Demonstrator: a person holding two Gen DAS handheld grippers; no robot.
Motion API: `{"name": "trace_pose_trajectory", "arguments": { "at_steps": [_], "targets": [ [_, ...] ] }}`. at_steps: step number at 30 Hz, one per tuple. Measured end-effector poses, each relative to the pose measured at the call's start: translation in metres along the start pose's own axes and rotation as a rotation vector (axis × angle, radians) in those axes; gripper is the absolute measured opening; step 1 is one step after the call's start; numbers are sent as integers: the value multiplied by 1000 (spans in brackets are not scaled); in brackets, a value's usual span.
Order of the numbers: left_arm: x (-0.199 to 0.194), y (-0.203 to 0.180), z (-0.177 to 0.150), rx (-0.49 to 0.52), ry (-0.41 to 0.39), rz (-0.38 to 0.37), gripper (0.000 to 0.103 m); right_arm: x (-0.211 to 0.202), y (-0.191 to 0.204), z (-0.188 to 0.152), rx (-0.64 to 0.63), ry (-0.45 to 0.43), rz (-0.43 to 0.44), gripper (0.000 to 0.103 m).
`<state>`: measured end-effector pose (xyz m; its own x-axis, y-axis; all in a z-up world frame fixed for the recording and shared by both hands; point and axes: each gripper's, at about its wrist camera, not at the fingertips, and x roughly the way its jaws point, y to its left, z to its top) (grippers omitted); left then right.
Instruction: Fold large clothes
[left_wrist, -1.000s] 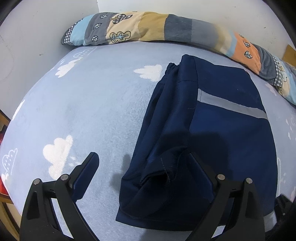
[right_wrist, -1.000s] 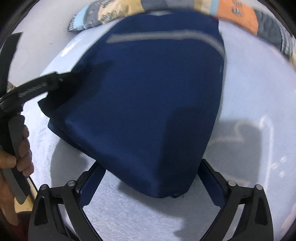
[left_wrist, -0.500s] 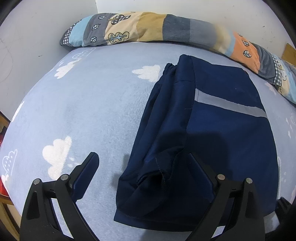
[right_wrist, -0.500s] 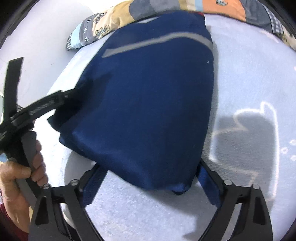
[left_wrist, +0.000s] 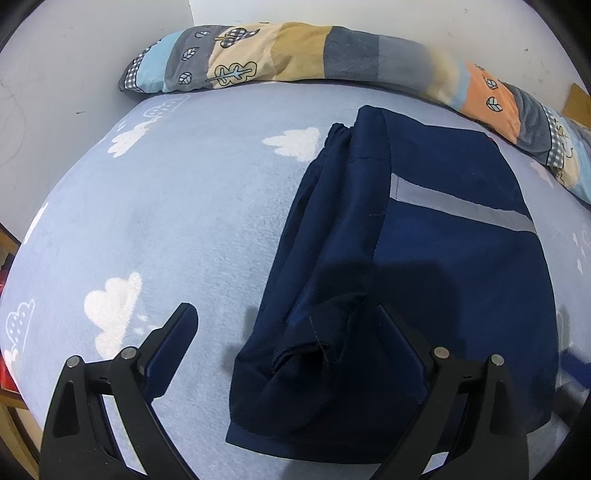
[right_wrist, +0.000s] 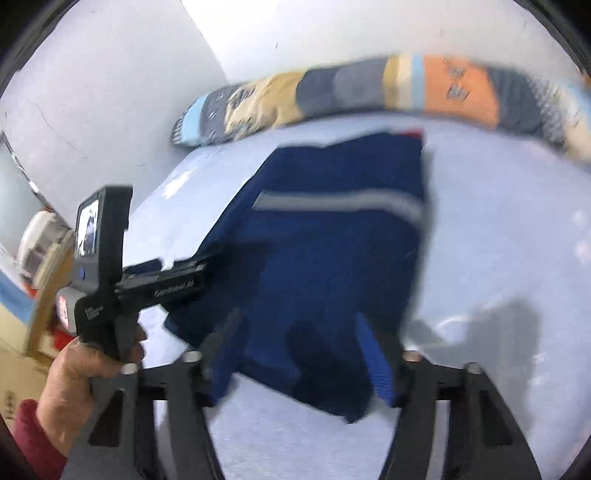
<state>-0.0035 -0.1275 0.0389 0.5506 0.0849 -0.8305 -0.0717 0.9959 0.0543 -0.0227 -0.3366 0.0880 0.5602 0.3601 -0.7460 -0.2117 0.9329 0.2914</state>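
A folded navy garment (left_wrist: 424, 266) with a grey stripe lies on the light blue cloud-print bed (left_wrist: 184, 221). My left gripper (left_wrist: 284, 332) is open and empty, low over the garment's near left corner, its right finger over the cloth. In the blurred right wrist view the garment (right_wrist: 325, 266) lies ahead. My right gripper (right_wrist: 299, 343) is open and empty above its near edge. The left gripper tool (right_wrist: 110, 273), held by a hand, reaches to the garment's left edge.
A long patchwork bolster pillow (left_wrist: 332, 59) lies along the white wall at the far edge of the bed. A wooden frame and red item (right_wrist: 48, 306) stand off the bed's left side. Bare bed surface lies to the left and right of the garment.
My right gripper has lifted and pulled back from the garment, its view tilting up and blurring. My left gripper has barely moved. The garment lies as before.
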Motion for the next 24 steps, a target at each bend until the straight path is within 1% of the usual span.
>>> {"name": "trace_pose_trajectory", "arguments": {
  "at_steps": [2,3,5,7,8,9,10,12,15,16,17,18,21,23,24],
  "targets": [
    [1,0,1,2,2,-8,96,24,-5,-6,26,81,0,57],
    [1,2,2,0,7,-25,96,27,-5,-6,7,95,-7,57],
    [0,8,8,-6,16,-78,96,22,-4,-2,-2,94,5,57],
    [2,18,18,-17,47,-138,96,10,-13,5,47,68,98,54],
    [6,29,25,-36,78,-176,97,6,-19,9,74,57,120,54],
    [8,35,28,-54,94,-195,97,1,-28,14,108,40,125,59],
    [13,42,31,-73,115,-222,97,-2,-42,19,146,23,121,59],
    [22,53,34,-94,161,-270,97,4,-60,24,188,36,121,59],
    [32,65,36,-137,191,-349,97,16,-87,28,275,50,140,59],
    [35,67,35,-155,208,-380,97,20,-94,29,303,49,156,59],
    [40,67,35,-173,228,-432,97,24,-98,29,317,52,163,59],
    [42,66,35,-175,234,-456,97,29,-101,30,323,61,167,59],
    [52,56,36,-170,262,-514,97,43,-109,30,348,78,176,59],
    [62,48,36,-177,285,-557,97,49,-115,28,390,78,229,60],
    [64,44,37,-177,292,-556,97,51,-117,29,403,79,239,63]
  ]
}}
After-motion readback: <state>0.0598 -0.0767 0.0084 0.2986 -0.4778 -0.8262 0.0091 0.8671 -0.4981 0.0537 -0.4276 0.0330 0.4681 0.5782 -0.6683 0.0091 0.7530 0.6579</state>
